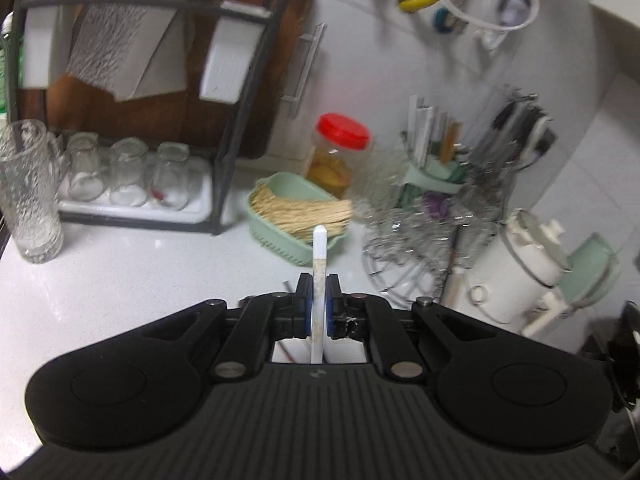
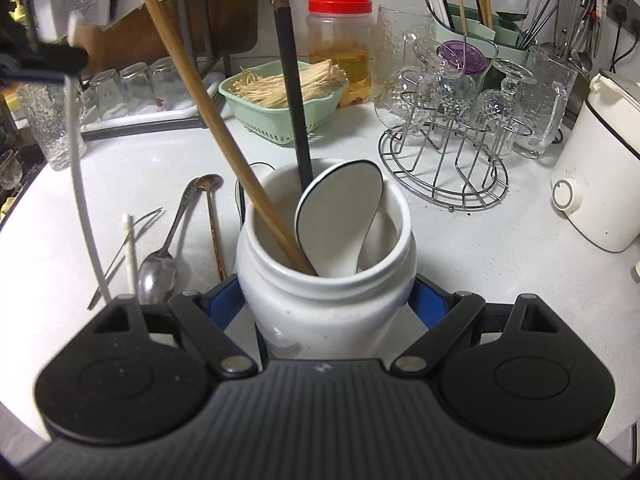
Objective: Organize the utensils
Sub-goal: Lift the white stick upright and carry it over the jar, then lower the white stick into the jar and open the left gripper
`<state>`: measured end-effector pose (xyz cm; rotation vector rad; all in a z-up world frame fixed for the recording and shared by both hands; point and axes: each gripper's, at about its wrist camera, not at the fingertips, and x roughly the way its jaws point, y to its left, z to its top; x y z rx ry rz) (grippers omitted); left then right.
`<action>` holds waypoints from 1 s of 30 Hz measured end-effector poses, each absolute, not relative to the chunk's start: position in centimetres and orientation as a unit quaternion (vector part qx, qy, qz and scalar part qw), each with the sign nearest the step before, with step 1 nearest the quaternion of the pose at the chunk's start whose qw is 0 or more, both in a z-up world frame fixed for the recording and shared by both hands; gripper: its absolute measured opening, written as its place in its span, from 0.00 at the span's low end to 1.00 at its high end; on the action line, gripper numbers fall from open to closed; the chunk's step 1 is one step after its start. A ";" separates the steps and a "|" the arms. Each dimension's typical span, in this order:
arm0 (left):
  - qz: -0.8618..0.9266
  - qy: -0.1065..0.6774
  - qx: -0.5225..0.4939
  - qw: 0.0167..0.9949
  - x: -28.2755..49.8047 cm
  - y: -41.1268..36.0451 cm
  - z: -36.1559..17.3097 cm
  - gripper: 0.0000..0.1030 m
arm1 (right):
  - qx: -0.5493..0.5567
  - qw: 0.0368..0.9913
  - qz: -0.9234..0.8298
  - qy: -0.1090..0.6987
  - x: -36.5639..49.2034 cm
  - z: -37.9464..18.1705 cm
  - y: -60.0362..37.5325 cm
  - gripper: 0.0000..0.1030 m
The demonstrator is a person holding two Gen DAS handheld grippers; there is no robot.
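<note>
My left gripper (image 1: 318, 284) is shut on a long thin white utensil (image 1: 320, 248), seen edge-on between its blue pads, above the white counter (image 1: 120, 272). In the right wrist view that utensil (image 2: 82, 200) hangs down from the left gripper (image 2: 70, 60) at the upper left. My right gripper (image 2: 326, 298) grips a white ceramic jar (image 2: 320, 320), with a blue pad against each side. A wooden handle (image 2: 208, 112), a black handle (image 2: 294, 100) and a white ceramic spoon (image 2: 340, 208) stand in the jar. A metal spoon (image 2: 160, 268), a copper spoon (image 2: 214, 216) and a white stick (image 2: 129, 248) lie left of it.
A green basket (image 2: 276, 120) of thin sticks and a red-lidded jar (image 2: 340, 48) stand behind. A wire rack (image 2: 444, 160) with glasses is at the right, beside a white appliance (image 2: 596, 172). A dish rack (image 1: 136, 208) with upturned glasses and a tall glass (image 1: 30, 192) stand at the left.
</note>
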<state>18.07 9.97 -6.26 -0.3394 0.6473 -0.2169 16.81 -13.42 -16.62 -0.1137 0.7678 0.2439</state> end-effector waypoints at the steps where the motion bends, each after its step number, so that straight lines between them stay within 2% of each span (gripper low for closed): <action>1: -0.112 0.310 -0.165 0.930 17.6 10.0 -5.8 0.07 | -0.056 0.919 0.119 0.372 16.7 -16.6 -13.4 0.87; 17: -0.164 0.266 -0.170 0.935 17.9 9.4 0.5 0.07 | -0.046 0.925 0.104 0.362 16.2 -16.8 -12.7 0.87; 30: -0.231 0.230 -0.118 0.938 20.2 7.2 5.7 0.07 | -0.047 0.926 0.111 0.359 16.3 -16.8 -11.0 0.87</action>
